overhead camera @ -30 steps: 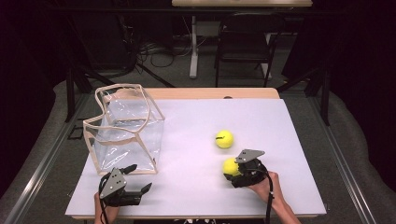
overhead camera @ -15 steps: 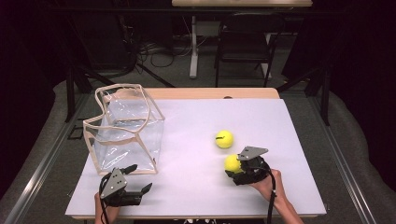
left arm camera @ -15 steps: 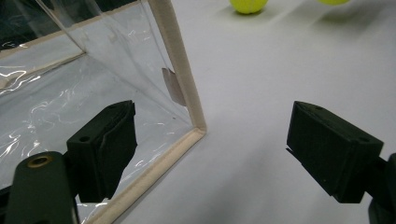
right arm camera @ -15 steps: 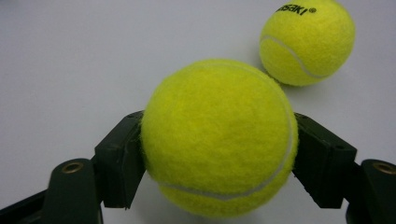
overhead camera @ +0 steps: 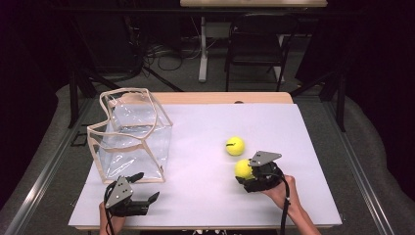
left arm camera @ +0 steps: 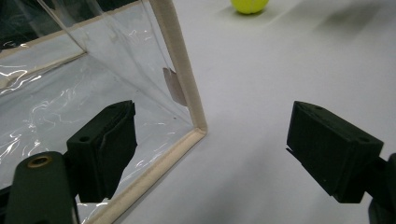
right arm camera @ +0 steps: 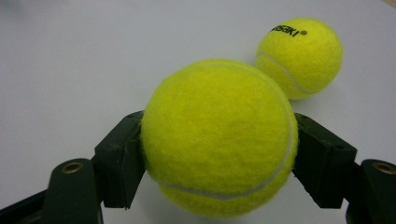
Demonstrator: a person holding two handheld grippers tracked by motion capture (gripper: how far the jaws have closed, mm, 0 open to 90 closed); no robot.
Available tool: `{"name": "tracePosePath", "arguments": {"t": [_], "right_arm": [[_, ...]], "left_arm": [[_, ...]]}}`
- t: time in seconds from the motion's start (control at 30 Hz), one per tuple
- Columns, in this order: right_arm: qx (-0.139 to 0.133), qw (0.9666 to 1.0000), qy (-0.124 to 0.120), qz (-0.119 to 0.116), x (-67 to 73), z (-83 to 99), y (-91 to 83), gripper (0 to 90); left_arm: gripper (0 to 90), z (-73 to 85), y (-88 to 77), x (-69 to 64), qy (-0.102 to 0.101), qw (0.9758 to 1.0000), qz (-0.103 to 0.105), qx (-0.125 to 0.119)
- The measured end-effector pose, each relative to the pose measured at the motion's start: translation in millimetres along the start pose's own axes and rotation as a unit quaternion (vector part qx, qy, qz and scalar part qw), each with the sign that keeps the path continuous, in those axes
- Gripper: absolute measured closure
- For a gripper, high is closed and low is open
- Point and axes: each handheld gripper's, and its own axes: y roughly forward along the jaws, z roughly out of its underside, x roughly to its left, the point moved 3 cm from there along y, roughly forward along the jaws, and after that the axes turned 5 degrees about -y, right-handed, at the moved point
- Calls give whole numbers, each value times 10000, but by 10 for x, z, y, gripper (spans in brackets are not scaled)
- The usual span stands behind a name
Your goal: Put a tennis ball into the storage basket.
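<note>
The right gripper is clamped on a tennis ball, one black finger pressing each side at about the ball's widest girth. Judging by its felt nap, the ball should be light, springy and grippy rather than slick, so a hold across the middle suits it; much squeeze would only dent it. A second tennis ball lies just beyond the fingertips, apart from the held one, printed with black letters that look like "…SAKI ®" (the start is cut off by the curve). The left gripper stands wide open and empty, the corner of a clear bag between its fingers.
</note>
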Motion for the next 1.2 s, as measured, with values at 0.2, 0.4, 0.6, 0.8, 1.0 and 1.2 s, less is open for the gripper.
{"name": "tracePosePath", "arguments": {"t": [0.2, 0.4, 0.6, 0.8, 1.0, 1.2], "right_arm": [[10, 10000, -36, 32, -1, -42, -17, 257], [-9, 10000, -92, 19, -9, -92, -26, 257], [7, 9999, -148, 14, -20, -147, -19, 257], [18, 9997, -227, 20, -21, -206, -4, 258], [16, 9996, -277, 8, -28, -268, 27, 258], [-28, 9994, -338, -3, -41, -329, 41, 258]], "left_arm": [[159, -1, 4, -1, 3, 10000, 6, 2], [159, -1, 3, 0, 5, 10000, 2, 1], [159, -3, 1, -3, 4, 10000, -3, -7], [159, -3, 0, -2, 10, 10000, -5, -5], [159, -2, -3, -2, 15, 10000, -4, 2], [159, -3, -2, -4, 21, 10000, 2, 0]]}}
